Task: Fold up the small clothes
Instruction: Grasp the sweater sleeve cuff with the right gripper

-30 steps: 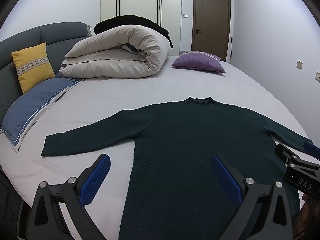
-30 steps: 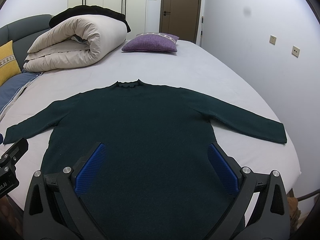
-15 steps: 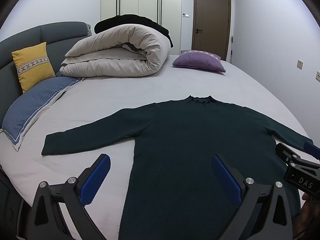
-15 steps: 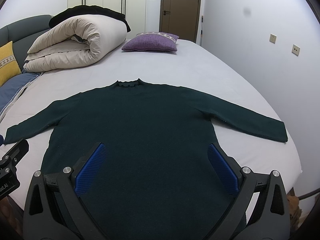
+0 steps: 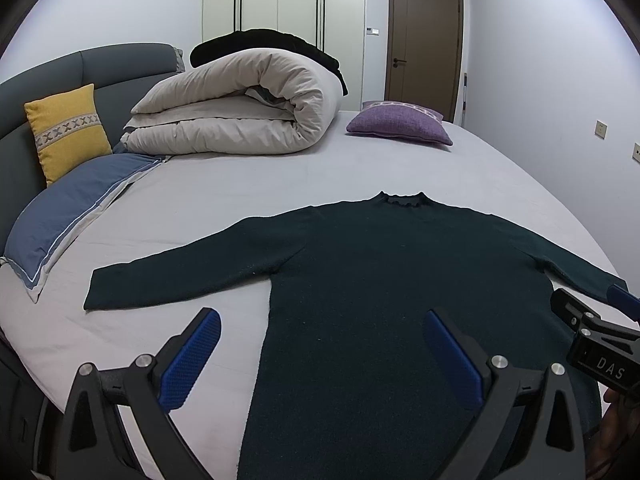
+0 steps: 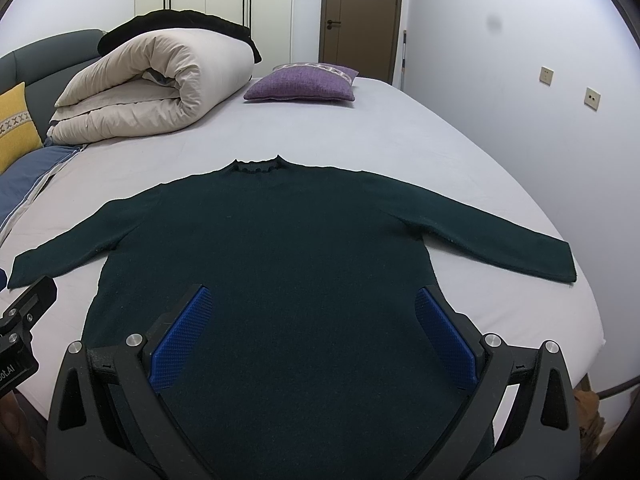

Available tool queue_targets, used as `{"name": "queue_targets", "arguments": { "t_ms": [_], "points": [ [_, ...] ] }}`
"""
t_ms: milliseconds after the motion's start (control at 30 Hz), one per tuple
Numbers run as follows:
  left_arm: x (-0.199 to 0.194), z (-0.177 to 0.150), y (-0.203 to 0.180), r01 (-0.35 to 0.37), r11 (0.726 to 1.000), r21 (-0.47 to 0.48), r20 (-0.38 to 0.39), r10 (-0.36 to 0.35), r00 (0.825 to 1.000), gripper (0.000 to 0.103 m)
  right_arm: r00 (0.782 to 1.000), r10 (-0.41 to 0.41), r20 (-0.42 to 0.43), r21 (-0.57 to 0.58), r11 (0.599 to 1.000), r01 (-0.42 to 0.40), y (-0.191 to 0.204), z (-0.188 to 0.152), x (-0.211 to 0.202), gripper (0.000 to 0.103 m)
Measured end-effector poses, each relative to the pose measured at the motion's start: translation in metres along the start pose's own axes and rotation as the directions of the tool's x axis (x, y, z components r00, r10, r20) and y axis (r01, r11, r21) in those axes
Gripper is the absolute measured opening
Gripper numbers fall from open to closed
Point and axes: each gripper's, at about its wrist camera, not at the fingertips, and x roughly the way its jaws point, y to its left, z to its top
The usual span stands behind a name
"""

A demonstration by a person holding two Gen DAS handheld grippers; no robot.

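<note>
The dark green sweater (image 6: 276, 264) lies flat on the bed (image 6: 400, 140), neck away from you, both sleeves spread to the sides. Your left gripper (image 5: 320, 356) and right gripper (image 6: 312, 332) hang above its lower part, jaws wide apart and holding nothing. The knit looks soft, limp and probably a bit heavy, so take a cuff or hem corner and pinch through both layers.
</note>
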Motion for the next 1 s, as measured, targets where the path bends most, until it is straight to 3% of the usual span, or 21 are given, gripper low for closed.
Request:
{"name": "queue_targets", "arguments": {
  "t_ms": [567, 733, 867, 1000],
  "points": [
    [0.002, -0.005, 0.006, -0.003, 1.0, -0.024, -0.015, 0.003, 1.0, 0.103, 1.0, 0.012, -0.01, 0.007, 1.0, -0.012, 0.008, -0.005, 0.002, 0.103],
    [-0.002, -0.015, 0.001, -0.004, 1.0, -0.006, 0.019, 0.004, 1.0, 0.103, 0.996, 0.082, -0.024, 0.12, 0.99, -0.079, -0.029, -0.002, 0.017, 0.103],
    [0.006, -0.025, -0.021, -0.117, 0.981, 0.154, 0.056, 0.11, 0.992, 0.103, 0.988, 0.154, -0.012, 0.351, 0.926, -0.14, -0.114, -0.01, 0.039, 0.103],
    [0.017, -0.026, -0.04, -0.196, 0.945, 0.262, 0.105, 0.174, 0.979, 0.103, 0.99, 0.143, 0.006, 0.617, 0.779, -0.116, -0.229, -0.036, 0.067, 0.098]
  ]
}}
